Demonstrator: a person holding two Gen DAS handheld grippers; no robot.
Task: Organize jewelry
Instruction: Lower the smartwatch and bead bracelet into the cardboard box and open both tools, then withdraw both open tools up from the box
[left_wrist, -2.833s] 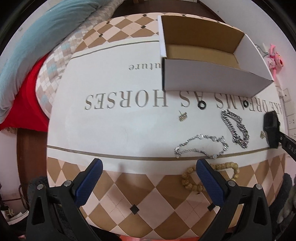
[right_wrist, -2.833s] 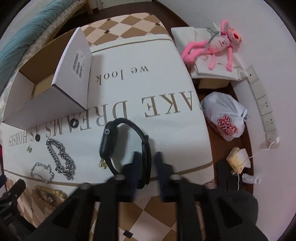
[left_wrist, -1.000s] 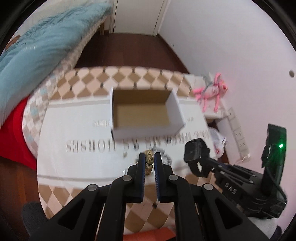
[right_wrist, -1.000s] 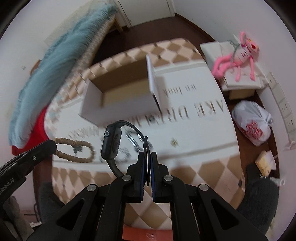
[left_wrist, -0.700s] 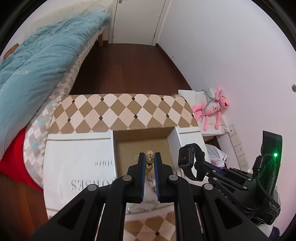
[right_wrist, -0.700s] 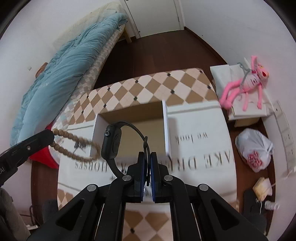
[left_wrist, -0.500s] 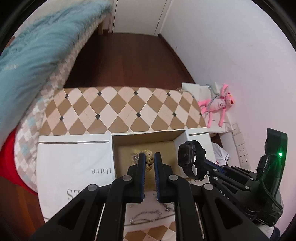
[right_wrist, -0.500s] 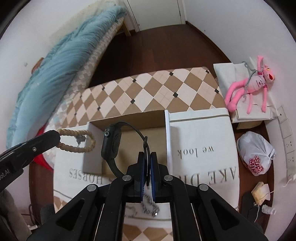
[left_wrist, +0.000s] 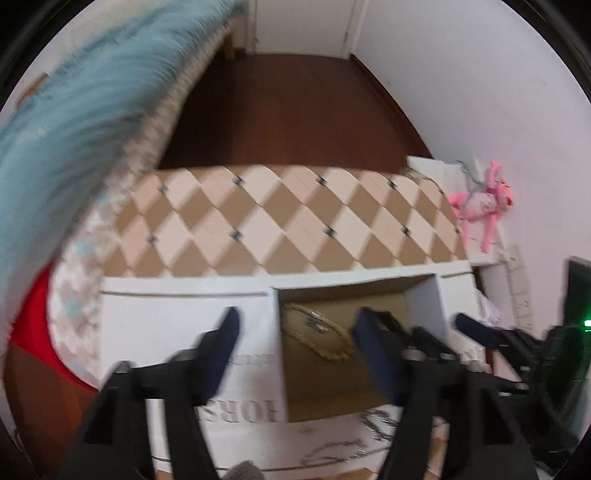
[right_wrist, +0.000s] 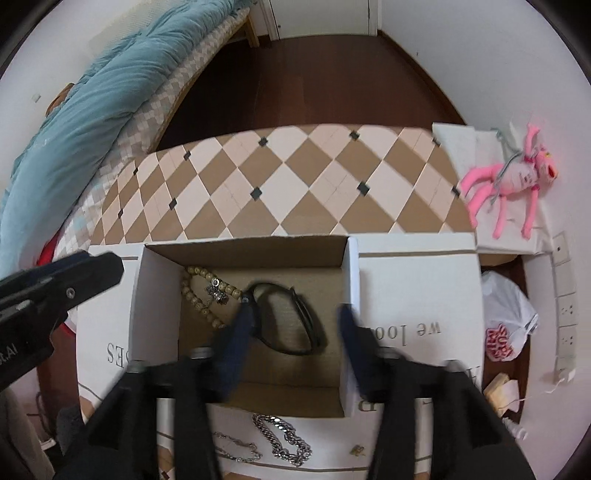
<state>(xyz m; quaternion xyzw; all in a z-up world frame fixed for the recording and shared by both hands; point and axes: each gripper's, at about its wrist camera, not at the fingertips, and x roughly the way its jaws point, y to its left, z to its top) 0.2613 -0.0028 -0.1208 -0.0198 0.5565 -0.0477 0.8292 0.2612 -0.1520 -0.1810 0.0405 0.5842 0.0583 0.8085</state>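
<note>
Cardboard box (right_wrist: 159, 295), round wooden beads (right_wrist: 195, 299)

Left gripper (left_wrist: 295, 328) low in frame, tilted steeply down, jaws opening, nothing pinched. Right gripper (right_wrist: 293, 325) same deal, bottom centre, jaws spreading, empty.

My left gripper (left_wrist: 295, 339) and right gripper (right_wrist: 293, 332) are matte black plastic frames with silver screws at the joints. My fingers (right_wrist: 236, 332) wear dark blue ribbed pads. White lettering (right_wrist: 7, 356) marks the left body; a green light (left_wrist: 587, 323) glows on the right.
</note>
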